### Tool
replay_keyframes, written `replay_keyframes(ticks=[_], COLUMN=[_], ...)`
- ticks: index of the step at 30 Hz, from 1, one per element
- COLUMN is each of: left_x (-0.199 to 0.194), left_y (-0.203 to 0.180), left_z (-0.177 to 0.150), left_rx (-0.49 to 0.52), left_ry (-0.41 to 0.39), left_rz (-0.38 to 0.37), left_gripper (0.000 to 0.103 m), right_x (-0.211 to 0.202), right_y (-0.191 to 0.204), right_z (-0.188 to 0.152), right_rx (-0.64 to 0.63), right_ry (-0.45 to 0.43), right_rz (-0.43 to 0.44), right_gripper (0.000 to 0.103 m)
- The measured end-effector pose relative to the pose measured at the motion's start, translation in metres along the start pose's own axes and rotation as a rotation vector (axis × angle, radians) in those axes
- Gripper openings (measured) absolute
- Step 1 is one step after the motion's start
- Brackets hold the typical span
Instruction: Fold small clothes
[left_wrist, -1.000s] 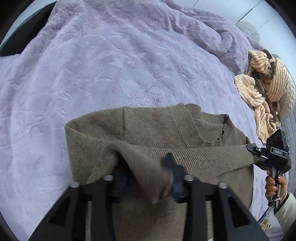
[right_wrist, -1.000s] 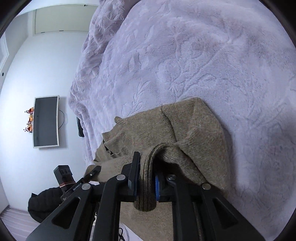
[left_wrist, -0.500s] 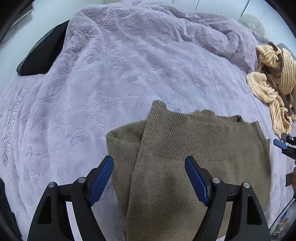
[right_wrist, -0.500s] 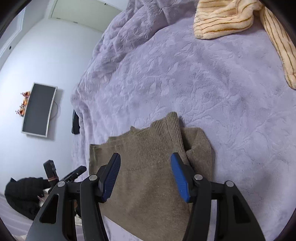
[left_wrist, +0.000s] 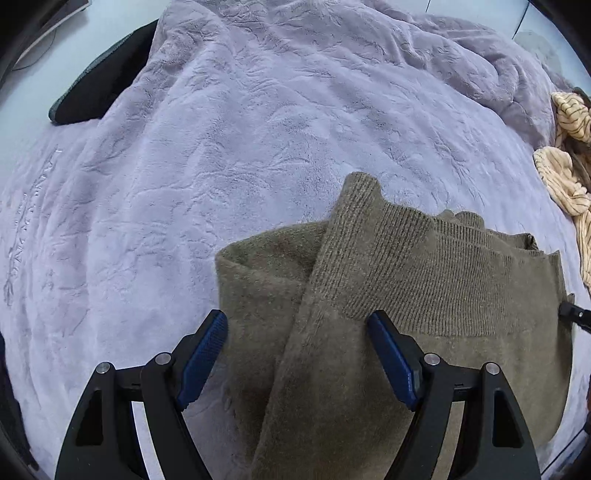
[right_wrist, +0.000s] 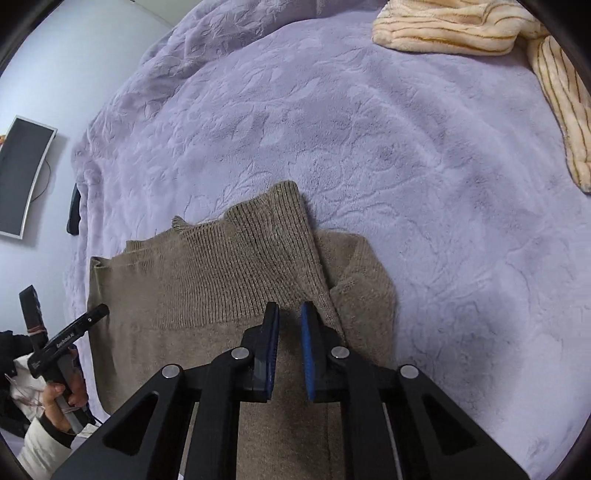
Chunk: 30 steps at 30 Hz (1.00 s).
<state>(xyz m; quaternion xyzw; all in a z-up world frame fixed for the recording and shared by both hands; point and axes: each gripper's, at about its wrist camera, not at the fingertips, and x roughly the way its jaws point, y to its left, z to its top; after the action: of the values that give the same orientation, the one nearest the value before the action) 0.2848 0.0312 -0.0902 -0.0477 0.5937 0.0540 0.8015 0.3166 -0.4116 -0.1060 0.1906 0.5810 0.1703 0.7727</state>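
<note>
- The big fluffy purple blanket (left_wrist: 229, 155) covers the whole bed, and it is soft and squishy, so anything pushed down on it will sink a little
- The brown knitted wool sweater (left_wrist: 424, 302) lies flat on the blanket, near the edge of the bed and right under both grippers
- It is folded over already, with its ribbed hem band (right_wrist: 258, 258) on top and one ribbed corner poking out onto the blanket
- I think the sweater is light, floppy and a bit stretchy, so it will sag and bend if it is lifted by one spot only
- I think the wool is fuzzy and not slippery, so the pads should hold it well
- The best places to grab look like the two outer corners or the thick ribbed band, one for each gripper, so it stays even
- A cream striped fluffy garment (right_wrist: 480, 33) lies in a heap well apart from the sweater, waiting
- The left gripper (left_wrist: 295, 362) has its blue pads spread wide over the sweater and holds nothing
- The right gripper (right_wrist: 290, 350) is closing, its pads have only a thin gap, and no cloth is between them
</note>
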Motion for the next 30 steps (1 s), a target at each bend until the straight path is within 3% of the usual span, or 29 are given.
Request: replay_keyframes(ticks=[5, 10, 12, 18, 23, 27, 30], left_x=[-0.031, -0.061, -0.072, -0.095, -0.113, -0.129, -0.135], left_y=[0.014, 0.015, 0.011, -0.011, -0.025, -0.03, -0.035], left_z=[-0.022, -0.054, -0.068, -0.113, -0.152, -0.174, -0.183], left_rx=[-0.005, 0.008, 0.011, 0.037, 0.05, 0.018, 0.015], left_ry=[-0.012, -0.013, -0.006, 0.034, 0.076, 0.096, 0.11], left_rz=[-0.009, -0.02, -0.03, -0.035, -0.034, -0.045, -0.023], left_gripper=[0.08, 0.082, 0.101, 0.101, 0.101, 0.101, 0.101], right_x=[-0.026, -0.055, -0.064, -0.085, -0.089, -0.092, -0.094], right_y=[0.02, 0.022, 0.027, 0.036, 0.044, 0.044, 0.046], right_z=[-0.02, -0.054, -0.07, -0.118, -0.16, -0.186, -0.2], right_rx=[-0.098, -0.075, -0.063, -0.024, -0.033, -0.027, -0.028], right_ry=[-0.006, -0.014, -0.012, 0.008, 0.057, 0.083, 0.092], right_rz=[-0.047, 0.012, 0.035, 0.1, 0.096, 0.106, 0.092], right_gripper=[0.036, 0.046, 0.048, 0.062, 0.064, 0.078, 0.08])
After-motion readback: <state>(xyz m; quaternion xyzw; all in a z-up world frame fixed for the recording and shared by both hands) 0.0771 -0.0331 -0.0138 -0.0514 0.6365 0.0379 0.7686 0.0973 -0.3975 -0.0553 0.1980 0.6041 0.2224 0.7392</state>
